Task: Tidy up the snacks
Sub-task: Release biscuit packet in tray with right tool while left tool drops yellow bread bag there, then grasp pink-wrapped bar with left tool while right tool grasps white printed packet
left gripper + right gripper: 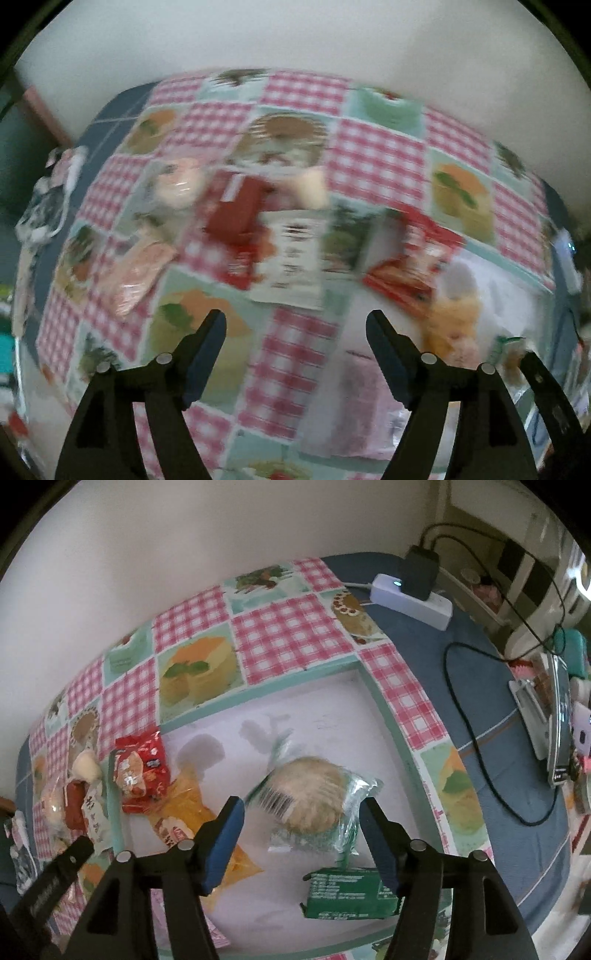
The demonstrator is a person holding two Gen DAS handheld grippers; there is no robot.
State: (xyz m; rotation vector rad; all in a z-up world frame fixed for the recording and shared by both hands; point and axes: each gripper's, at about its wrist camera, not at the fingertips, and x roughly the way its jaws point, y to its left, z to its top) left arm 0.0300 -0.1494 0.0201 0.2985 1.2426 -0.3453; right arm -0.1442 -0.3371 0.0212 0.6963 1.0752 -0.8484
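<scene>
On the patterned cloth (376, 155) in the left wrist view, blurred, the left gripper (295, 332) stands wide and empty, with loose snacks beyond it: a red pack (236, 210), a pink packet (136, 277) and a white one (295, 258). In the right wrist view the right gripper (301, 823) is spread, holding nothing, over the white tray (332, 701), where a round cake (314, 794), green pack (347, 893), yellow bag (192, 812) and red bag (142, 771) lie. Sorting looks roughly half done.
</scene>
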